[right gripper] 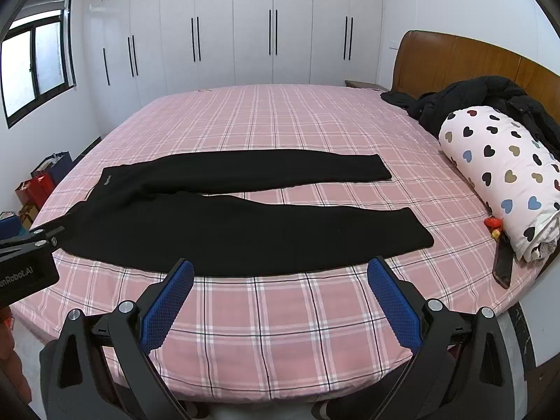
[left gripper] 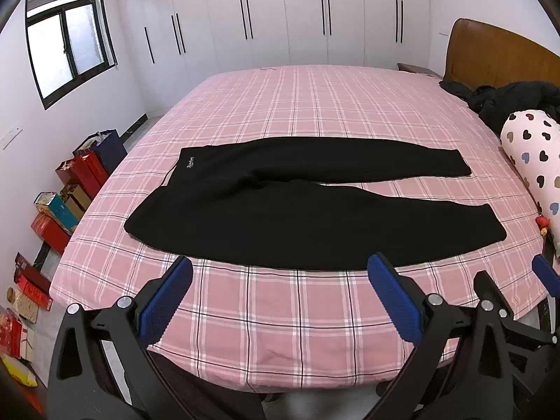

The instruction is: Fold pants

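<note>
Black pants (left gripper: pixel 308 220) lie spread flat on the pink plaid bed (left gripper: pixel 280 112), waist at the left with a small white logo, both legs running right and slightly apart. My left gripper (left gripper: pixel 280 269) hovers over the bed's near edge just short of the near leg, blue pads wide apart, nothing between them. In the right wrist view the same pants (right gripper: pixel 252 231) lie ahead, and my right gripper (right gripper: pixel 280 269) stands open just before the near leg on the bed (right gripper: pixel 280 315). The left gripper's body shows at that view's left edge.
A heart-print rolled quilt (right gripper: pixel 500 175) and a black jacket (right gripper: pixel 490 101) lie by the wooden headboard (right gripper: pixel 455 59) on the right. A dark flat object (right gripper: pixel 502 266) and a small red toy (right gripper: pixel 493 224) lie near the quilt. Boxes and bags (left gripper: pixel 70 189) line the floor at left.
</note>
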Available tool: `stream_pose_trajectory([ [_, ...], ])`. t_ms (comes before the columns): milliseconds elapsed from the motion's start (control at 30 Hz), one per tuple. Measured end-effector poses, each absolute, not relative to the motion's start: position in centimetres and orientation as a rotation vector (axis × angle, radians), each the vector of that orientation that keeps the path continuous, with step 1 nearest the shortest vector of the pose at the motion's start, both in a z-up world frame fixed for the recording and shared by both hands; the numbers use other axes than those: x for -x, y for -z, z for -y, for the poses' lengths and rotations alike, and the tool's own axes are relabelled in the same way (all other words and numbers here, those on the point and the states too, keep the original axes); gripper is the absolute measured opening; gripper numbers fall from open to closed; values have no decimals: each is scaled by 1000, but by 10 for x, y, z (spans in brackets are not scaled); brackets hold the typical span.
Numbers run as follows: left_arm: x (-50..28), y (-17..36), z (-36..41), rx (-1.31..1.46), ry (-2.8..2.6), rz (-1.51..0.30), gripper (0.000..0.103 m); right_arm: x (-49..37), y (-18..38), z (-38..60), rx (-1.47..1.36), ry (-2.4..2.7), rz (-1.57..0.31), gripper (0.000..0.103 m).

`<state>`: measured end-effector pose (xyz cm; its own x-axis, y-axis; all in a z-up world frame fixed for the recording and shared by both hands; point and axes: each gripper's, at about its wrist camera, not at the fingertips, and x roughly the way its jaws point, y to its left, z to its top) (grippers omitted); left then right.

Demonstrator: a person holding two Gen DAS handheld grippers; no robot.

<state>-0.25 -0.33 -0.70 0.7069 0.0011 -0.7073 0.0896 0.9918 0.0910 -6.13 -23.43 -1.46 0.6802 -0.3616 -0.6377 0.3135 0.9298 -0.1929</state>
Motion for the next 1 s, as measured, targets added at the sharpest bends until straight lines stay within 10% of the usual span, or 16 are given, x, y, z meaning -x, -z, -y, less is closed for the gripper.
stream_pose_trajectory([
  [1000, -1, 16, 5, -133, 35, -799, 98, 58, 19, 238, 55, 375, -749, 98],
])
